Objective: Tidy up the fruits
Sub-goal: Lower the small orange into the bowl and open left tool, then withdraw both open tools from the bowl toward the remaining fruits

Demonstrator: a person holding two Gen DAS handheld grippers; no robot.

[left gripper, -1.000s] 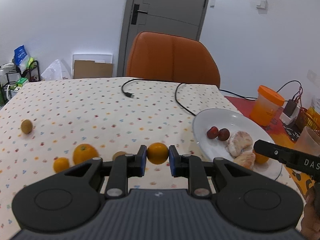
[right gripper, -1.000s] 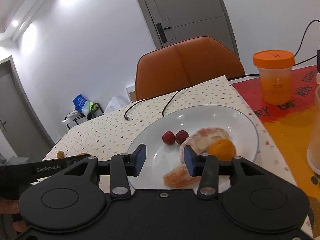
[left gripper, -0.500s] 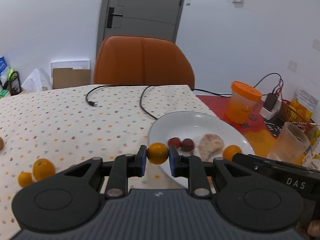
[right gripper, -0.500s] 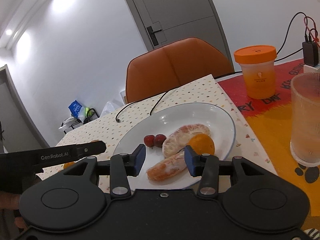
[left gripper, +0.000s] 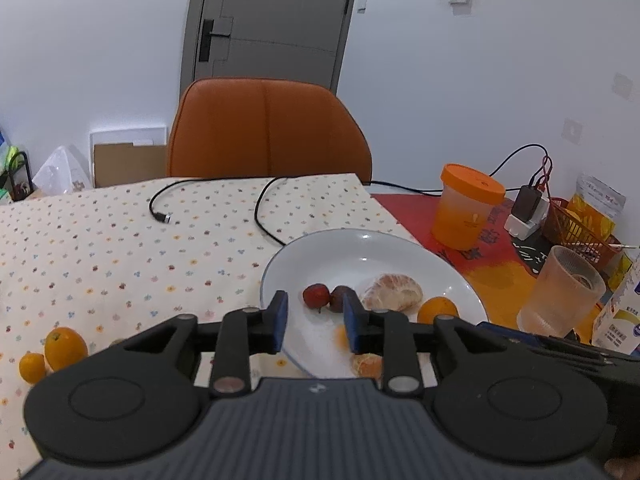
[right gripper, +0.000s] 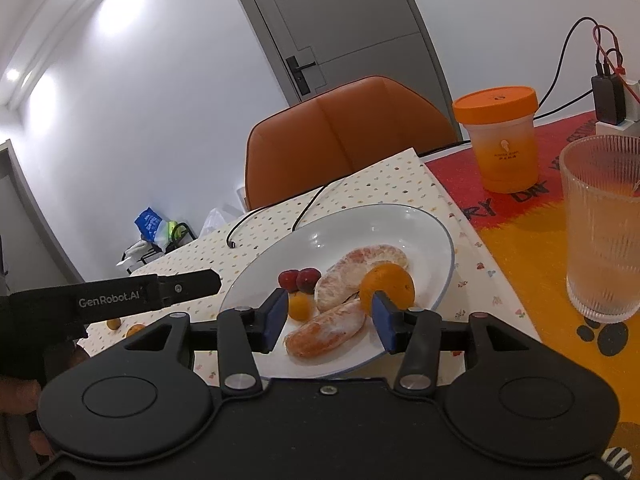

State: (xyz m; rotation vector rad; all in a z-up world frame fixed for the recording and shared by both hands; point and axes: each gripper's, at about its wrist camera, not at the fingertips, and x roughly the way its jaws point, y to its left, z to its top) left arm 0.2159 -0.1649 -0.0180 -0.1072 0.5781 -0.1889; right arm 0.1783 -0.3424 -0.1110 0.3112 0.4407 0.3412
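Left hand-held gripper [left gripper: 314, 322]: jaws apart, empty, hovering over the plate [left gripper: 400, 248] at its near rim

Right hand-held gripper [right gripper: 330, 314]: jaws apart too, empty, low over the same plate from the near edge of the surface

On the plate: mandarin [right gripper: 299, 307] near the middle, just beside two red fruits [right gripper: 298, 280]; orange [right gripper: 387, 286] against a peeled half [right gripper: 360, 266]; peeled segment [right gripper: 328, 330] nearest the rim

Not yet gathered: loose orange [left gripper: 66, 344] and loose mandarin [left gripper: 32, 367], touching or nearly so, toward the near left corner of the surface, well apart from the plate

Handling, as a guess:
- loose orange and loose mandarin light, firm under a waxy, slightly slippery rind; likely to roll if nudged
- best taken across the widest part, pads level with the middle, so as not to squirt out
- peeled pieces soft, wet, easily crushed; better left alone

Heading and axis:
- whole citrus near-round, no long axis worth noting; stem end of the loose orange apparently up, too small to be sure
- peeled segment elongated, long axis slanting from the near rim toward the far right of the plate
- peeled half curved, lying roughly the same way
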